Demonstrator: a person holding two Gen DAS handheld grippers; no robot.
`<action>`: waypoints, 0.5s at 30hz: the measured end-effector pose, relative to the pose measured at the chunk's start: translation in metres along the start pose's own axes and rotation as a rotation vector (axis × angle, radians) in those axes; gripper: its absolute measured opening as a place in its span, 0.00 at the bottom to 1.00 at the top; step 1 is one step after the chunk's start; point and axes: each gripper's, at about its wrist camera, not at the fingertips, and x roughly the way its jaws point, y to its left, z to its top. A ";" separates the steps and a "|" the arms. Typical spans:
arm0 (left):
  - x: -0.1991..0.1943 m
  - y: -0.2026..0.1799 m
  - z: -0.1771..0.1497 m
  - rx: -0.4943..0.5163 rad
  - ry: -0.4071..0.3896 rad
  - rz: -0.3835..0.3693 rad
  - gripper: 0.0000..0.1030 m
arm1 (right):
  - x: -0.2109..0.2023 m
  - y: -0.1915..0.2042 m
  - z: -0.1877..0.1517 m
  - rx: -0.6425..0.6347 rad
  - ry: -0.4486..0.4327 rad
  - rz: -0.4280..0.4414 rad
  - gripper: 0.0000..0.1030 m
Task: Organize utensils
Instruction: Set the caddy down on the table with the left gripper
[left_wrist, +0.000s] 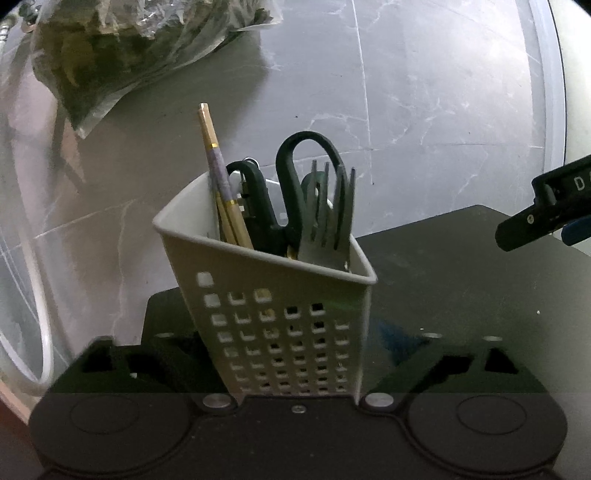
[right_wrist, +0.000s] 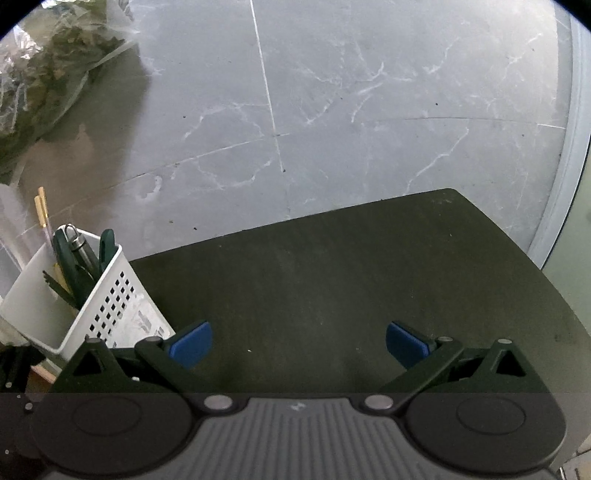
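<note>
A white perforated utensil holder (left_wrist: 280, 314) stands at the left end of the black tabletop (left_wrist: 443, 295). It holds gold-tipped chopsticks (left_wrist: 218, 173), black-handled scissors (left_wrist: 295, 177) and a fork (left_wrist: 328, 221) with its tines up. My left gripper (left_wrist: 295, 347) is open, and its fingers stand wide on either side of the holder without touching it. In the right wrist view the holder (right_wrist: 110, 306) is at the lower left. My right gripper (right_wrist: 299, 347) hovers open over the bare tabletop (right_wrist: 332, 277), with nothing between its blue pads (right_wrist: 192, 347). Its tip also shows in the left wrist view as the right gripper (left_wrist: 535, 218).
A clear plastic bag of greens (left_wrist: 110, 55) lies on the grey marble floor (left_wrist: 424, 92) beyond the table. A white tube (left_wrist: 40, 314) curves along the left side. The table's far edge runs just behind the holder.
</note>
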 end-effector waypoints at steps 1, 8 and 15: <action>-0.004 -0.003 -0.001 -0.001 -0.014 0.009 0.99 | 0.000 -0.002 -0.001 -0.002 0.003 0.003 1.00; -0.025 -0.027 -0.005 -0.040 -0.001 0.105 0.99 | -0.013 -0.029 -0.016 -0.029 0.014 0.058 1.00; -0.071 -0.059 -0.007 -0.199 0.056 0.287 0.99 | -0.042 -0.059 -0.029 -0.102 0.011 0.155 1.00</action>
